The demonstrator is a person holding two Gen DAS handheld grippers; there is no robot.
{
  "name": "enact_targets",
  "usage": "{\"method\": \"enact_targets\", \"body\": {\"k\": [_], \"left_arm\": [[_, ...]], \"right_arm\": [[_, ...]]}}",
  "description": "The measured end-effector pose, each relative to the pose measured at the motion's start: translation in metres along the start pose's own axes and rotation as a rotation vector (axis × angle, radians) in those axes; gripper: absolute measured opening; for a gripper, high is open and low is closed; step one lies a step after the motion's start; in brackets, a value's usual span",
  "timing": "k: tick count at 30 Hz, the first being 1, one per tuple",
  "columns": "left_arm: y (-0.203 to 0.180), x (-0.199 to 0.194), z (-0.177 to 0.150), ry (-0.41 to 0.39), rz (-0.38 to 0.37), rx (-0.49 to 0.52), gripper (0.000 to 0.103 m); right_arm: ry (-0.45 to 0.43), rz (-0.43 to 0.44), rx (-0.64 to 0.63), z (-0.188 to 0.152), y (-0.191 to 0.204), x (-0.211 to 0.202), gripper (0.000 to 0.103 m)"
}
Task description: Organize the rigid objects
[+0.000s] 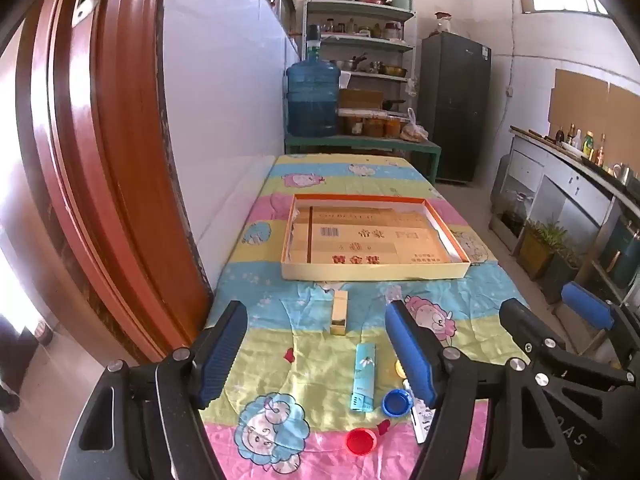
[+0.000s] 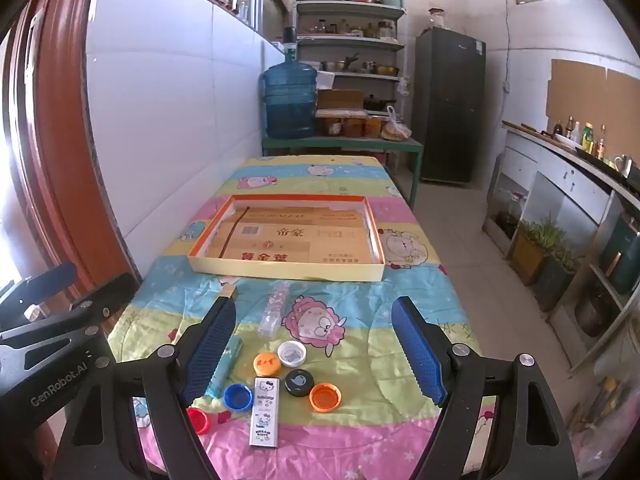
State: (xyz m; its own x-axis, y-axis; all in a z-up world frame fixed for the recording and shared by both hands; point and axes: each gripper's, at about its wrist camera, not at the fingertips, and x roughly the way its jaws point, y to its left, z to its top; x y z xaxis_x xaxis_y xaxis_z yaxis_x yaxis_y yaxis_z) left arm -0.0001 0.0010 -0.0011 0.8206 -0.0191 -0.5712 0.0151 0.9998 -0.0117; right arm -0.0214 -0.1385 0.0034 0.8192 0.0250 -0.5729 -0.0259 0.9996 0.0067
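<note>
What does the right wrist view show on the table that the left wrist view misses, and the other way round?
Only the right wrist view: the orange cap, black cap, white cap and clear bottle. Only the left wrist view: the full gold box. Both: the tray, teal lighter, blue cap and red cap.

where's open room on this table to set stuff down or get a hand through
The shallow tray holds only its cardboard liner. The cloth beyond its far rim is bare, and so is the right side past the orange cap. The near edge is crowded: caps, Hello Kitty box, teal box, clear bottle.
</note>
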Motion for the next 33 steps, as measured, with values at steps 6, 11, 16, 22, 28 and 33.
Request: {"method": "enact_targets", "body": {"k": [6,11,16,22,28,33], "left_arm": [[0.011,0.013,-0.002,0.045,-0.021,-0.048,0.071],[0.005,0.012,-0.002,0.038,0.005,-0.028,0.071],[0.004,0.013,-0.001,0.04,0.001,-0.026,0.071],[0.003,0.013,-0.001,0.033,-0.006,-0.023,0.071],[0.001,0.012,0.001,0.034,-0.013,-0.012,0.071],[0.001,0.012,0.003,0.033,-0.02,-0.011,0.071]], "right_arm": [[-0.004,-0.001,0.001,0.0,0.0,0.001,0.081],[-0.001,0.004,0.012,0.0,-0.002,-0.001,0.081],[0.001,0.004,0.005,0.0,-0.004,0.004,0.081],[0.002,0.001,0.004,0.0,-0.003,0.005,0.081],[-0.003,-0.001,0.004,-0.002,-0.004,0.01,0.081],[-0.006,-0.004,0.006,0.0,-0.003,0.009,0.081]]}}
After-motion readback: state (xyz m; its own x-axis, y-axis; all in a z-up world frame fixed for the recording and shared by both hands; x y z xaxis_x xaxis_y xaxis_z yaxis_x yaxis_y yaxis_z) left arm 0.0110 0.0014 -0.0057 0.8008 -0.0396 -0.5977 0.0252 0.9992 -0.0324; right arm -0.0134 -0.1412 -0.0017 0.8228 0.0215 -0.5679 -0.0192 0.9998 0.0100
